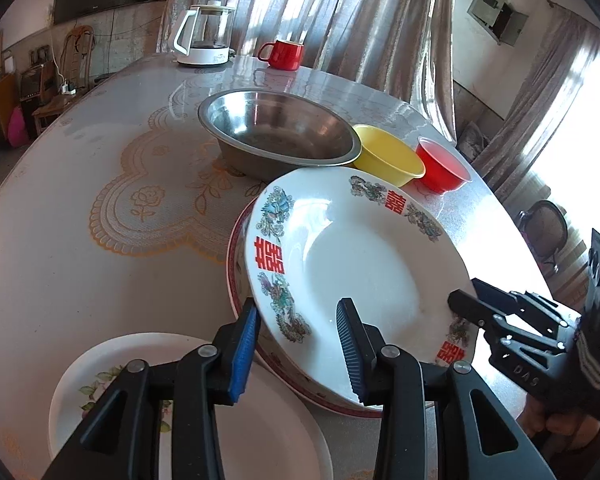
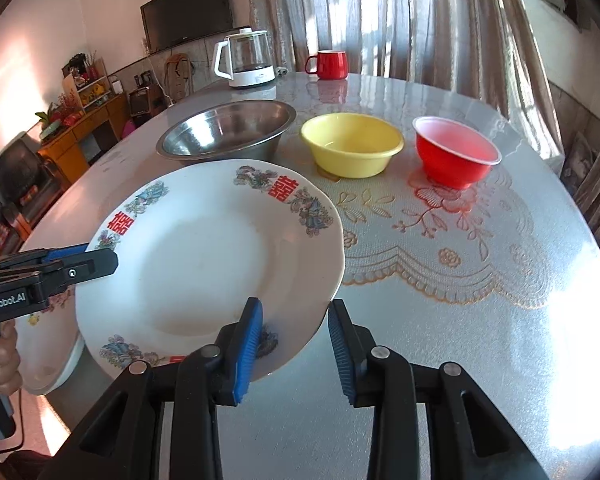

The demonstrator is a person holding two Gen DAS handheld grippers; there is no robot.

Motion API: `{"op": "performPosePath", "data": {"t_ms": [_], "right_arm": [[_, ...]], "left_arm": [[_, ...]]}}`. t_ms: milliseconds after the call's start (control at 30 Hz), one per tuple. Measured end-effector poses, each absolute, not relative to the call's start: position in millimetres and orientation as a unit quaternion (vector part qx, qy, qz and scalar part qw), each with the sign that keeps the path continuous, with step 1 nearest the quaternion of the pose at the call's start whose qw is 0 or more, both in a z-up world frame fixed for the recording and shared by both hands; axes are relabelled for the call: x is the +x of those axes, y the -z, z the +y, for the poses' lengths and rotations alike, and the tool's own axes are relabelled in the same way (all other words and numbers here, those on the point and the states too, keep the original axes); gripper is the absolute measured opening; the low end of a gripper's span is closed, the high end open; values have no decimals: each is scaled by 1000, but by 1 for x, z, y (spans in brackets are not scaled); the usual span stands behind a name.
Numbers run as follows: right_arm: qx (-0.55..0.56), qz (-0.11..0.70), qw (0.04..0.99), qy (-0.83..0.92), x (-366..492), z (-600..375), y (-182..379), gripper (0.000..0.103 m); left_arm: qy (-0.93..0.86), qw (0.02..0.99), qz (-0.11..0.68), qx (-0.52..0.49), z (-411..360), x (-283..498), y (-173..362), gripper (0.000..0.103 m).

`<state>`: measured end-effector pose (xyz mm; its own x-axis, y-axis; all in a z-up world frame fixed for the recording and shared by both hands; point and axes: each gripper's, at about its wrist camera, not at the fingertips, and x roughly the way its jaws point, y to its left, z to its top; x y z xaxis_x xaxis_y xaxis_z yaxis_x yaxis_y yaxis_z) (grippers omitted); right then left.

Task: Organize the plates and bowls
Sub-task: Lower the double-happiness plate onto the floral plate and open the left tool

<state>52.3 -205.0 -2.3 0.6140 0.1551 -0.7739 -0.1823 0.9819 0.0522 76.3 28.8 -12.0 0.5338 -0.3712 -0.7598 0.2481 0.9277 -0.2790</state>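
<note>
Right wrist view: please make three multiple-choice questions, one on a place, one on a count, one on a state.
1. What stands between the round steel bowl and the red plastic bowl? A the yellow plastic bowl; B a blue cup; C a wooden spoon.
2. How many bowls are on the table? A two; B three; C four.
3. The white decorated plate is: A flat; B tilted; C upside down.
Answers: 1 A, it sits mid-row; 2 B, steel, yellow and red; 3 B, its rim slants over the table.
</note>
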Motion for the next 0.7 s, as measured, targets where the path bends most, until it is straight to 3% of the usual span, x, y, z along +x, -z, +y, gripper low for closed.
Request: {"op": "performPosePath", "data": {"t_ms": [133,700], "right_arm": [[-29,427,899,-92,52,-200,2,34],[-56,428,897,-97,48,-190,-1,35]], "left_arm": [[160,878,446,-67,33,74,9,46],[142,888,429,-79,53,64,8,48]]}}
